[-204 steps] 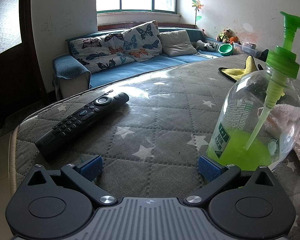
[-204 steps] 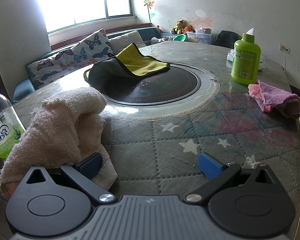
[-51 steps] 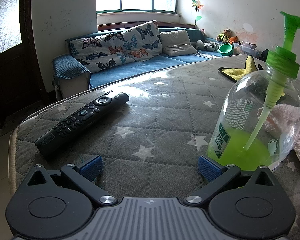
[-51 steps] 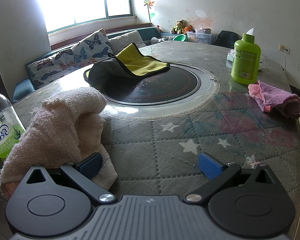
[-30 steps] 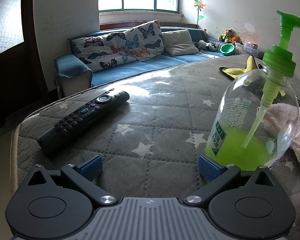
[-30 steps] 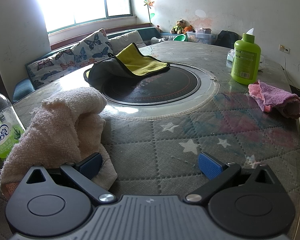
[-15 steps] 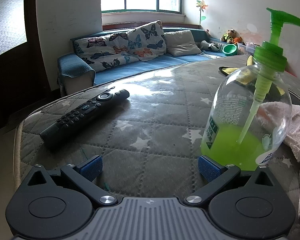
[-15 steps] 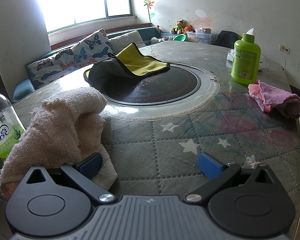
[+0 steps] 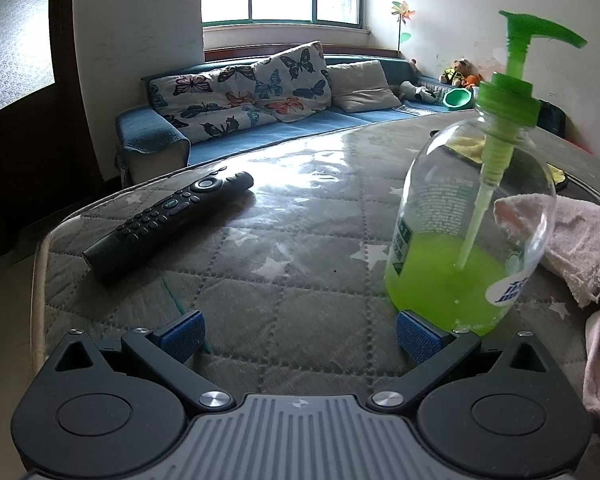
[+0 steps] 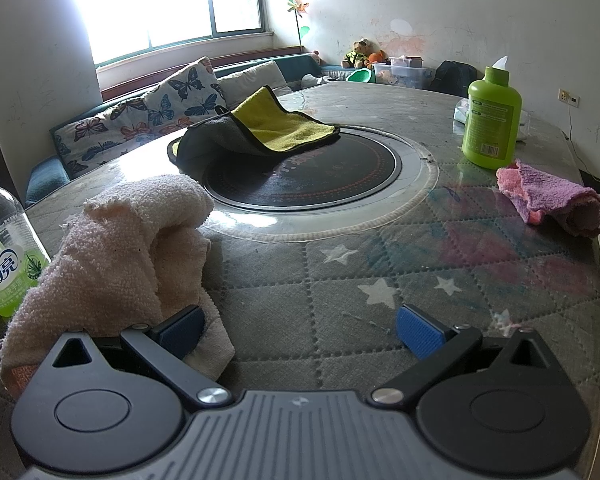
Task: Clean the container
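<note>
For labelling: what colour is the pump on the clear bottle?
Green pump, matching the liquid; clearest in the left wrist view.

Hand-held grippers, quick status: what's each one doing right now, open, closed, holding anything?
Left hand-held gripper: open, holding nothing; the pump bottle stands just beyond its right finger.
Right hand-held gripper: open, holding nothing; the beige towel lies at its left finger.

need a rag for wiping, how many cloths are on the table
3: a cream towel beside the pump bottle, a yellow-and-grey cloth on the centre hob, a pink-purple cloth near the green bottle.
</note>
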### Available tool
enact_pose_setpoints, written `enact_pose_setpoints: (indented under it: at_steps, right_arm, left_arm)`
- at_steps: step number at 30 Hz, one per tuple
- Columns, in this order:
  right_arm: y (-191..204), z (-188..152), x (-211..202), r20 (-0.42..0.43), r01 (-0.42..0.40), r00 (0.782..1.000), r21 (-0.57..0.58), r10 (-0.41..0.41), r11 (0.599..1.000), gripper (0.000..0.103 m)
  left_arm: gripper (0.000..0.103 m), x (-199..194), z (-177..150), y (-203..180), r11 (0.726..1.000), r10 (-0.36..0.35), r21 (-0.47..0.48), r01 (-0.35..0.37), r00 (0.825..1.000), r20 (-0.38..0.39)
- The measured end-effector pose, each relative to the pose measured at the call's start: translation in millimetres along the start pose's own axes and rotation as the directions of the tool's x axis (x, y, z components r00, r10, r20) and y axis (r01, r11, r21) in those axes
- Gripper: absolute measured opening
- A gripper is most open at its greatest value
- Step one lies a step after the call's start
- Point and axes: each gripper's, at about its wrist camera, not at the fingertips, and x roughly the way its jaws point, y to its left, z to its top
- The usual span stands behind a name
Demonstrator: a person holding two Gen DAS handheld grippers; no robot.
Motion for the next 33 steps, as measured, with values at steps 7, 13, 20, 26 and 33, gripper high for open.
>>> enact_pose_setpoints:
  at_steps: [7,13,20,26,33]
  right_arm:
    - [0,0,0,0.0,-0.001,1.0,0.001,0.001,1.0,0.103]
    - [0,0,0,0.0,-0.001,1.0,0.001,0.001,1.0,0.103]
    - [2,0,1,-0.005,0.011,1.0,-0.013,-0.011,1.0,0.103]
    - [2,0,-1,-0.006,0.014,1.0,-0.015,-0.014,1.0,0.103]
    - [3,0,-1,-0.007,0.019,1.0,-0.019,-0.019,1.0,0.103]
  left_arm:
    - [0.103,-4,-3,-3,1.0,0.001,0.0,-0.001,1.0,0.0]
    - [0.103,-9,-7,-6,1.0,0.001,0.002,-0.001,1.0,0.002]
    - [0.103,-10,-8,-6,1.0,-0.003,0.004,0.003,1.0,0.0]
    - [0.103,-12,-9,-7,1.0,-0.005,0.006,0.005,1.0,-0.001]
    - [0.103,-14,-11,-8,1.0,-0.005,0.006,0.005,1.0,0.0]
